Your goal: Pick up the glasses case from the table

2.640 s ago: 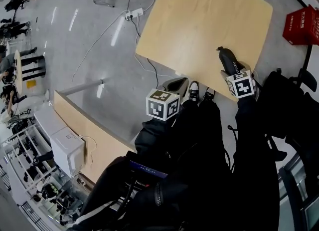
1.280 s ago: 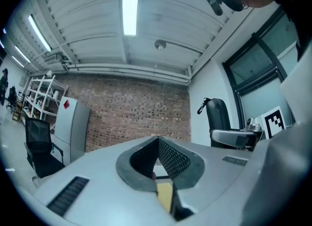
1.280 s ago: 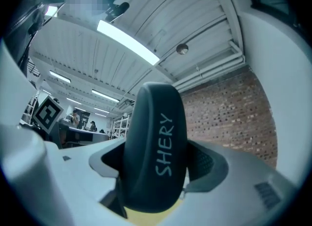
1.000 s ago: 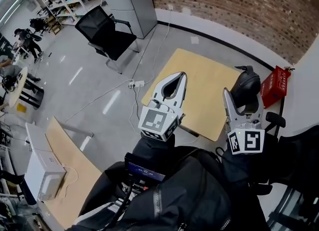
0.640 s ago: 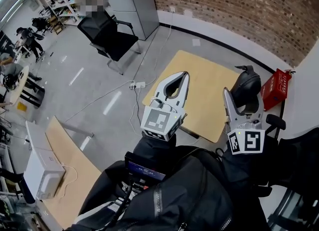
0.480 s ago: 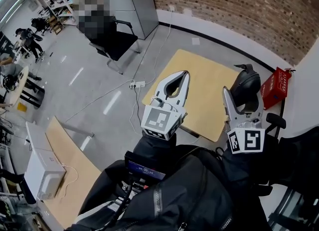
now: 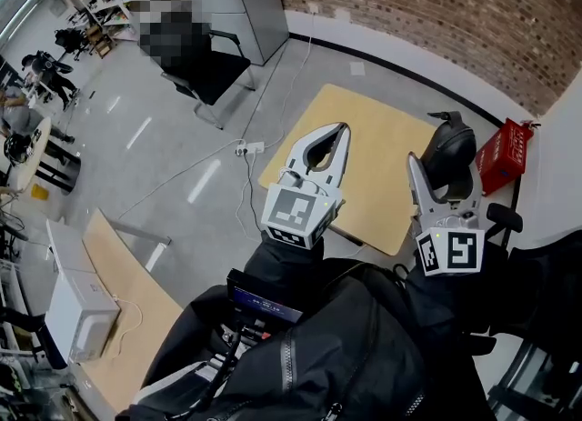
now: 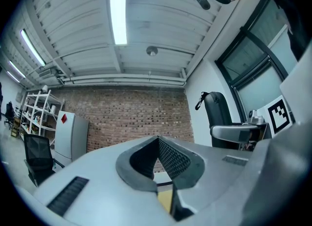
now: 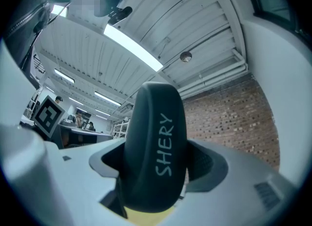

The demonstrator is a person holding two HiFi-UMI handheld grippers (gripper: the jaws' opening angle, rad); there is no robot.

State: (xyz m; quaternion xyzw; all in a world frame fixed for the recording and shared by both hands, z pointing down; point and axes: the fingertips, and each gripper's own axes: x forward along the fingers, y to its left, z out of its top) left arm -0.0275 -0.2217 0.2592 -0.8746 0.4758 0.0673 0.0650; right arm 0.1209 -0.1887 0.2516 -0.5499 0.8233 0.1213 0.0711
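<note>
**Item.** The dark, rounded hard-shell glasses case [image 7: 450,146] [image 9: 153,147] with pale lettering on its flank is off the pale wooden bench [image 7: 373,137]. It is held aloft, with the bench well below it.

**Handling, as judged.** The shell looks rigid and light and should take a firm pinch without deforming. Its matte, curved surface offers no flat faces, so it could rotate or slide out under a loose grip. The soundest hold is across the two broad flanks near mid-length, not on the domed ends.

**Right claw** [image 7: 444,175] [image 9: 156,169]. It is clamped onto the case, with one pad on each flank. The case stands end-up between the jaws and projects well beyond their tips. The grip sits towards the lower part of the shell.

**Left claw** [image 7: 339,128] [image 8: 158,140]. The jaws are pressed together tip to tip, with nothing between them. It is raised beside the right claw and touches nothing.
</note>
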